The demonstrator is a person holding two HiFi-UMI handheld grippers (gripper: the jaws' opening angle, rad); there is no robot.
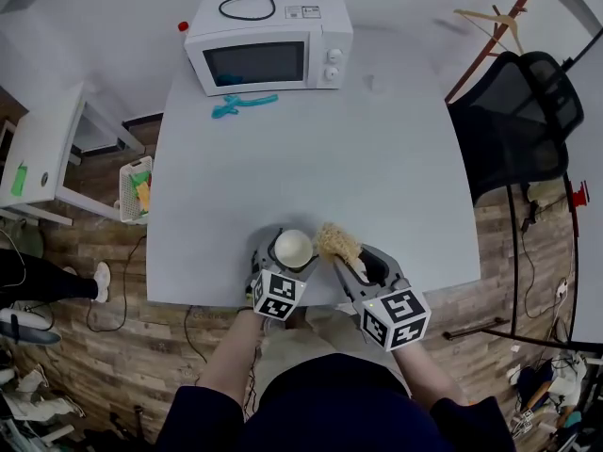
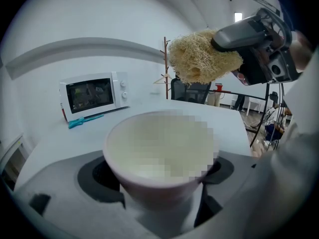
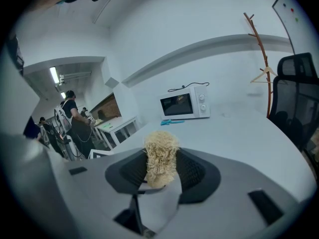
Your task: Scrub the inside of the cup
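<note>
A cream-white cup (image 1: 293, 248) stands upright between the jaws of my left gripper (image 1: 285, 257), which is shut on it at the table's near edge. In the left gripper view the cup (image 2: 159, 153) fills the middle and its open mouth faces up. My right gripper (image 1: 347, 257) is shut on a tan fibrous scrubber (image 1: 337, 242), held just right of the cup and apart from it. The scrubber (image 2: 202, 59) hangs above and beyond the cup's rim in the left gripper view. In the right gripper view the scrubber (image 3: 160, 158) is pinched between the dark pads.
A white microwave (image 1: 268, 50) sits at the table's far edge with a teal tool (image 1: 242, 104) lying in front of it. A black office chair (image 1: 523, 121) and a wooden coat stand (image 1: 495, 36) are to the right. A small basket (image 1: 137, 191) sits on the floor left of the grey table (image 1: 377, 158).
</note>
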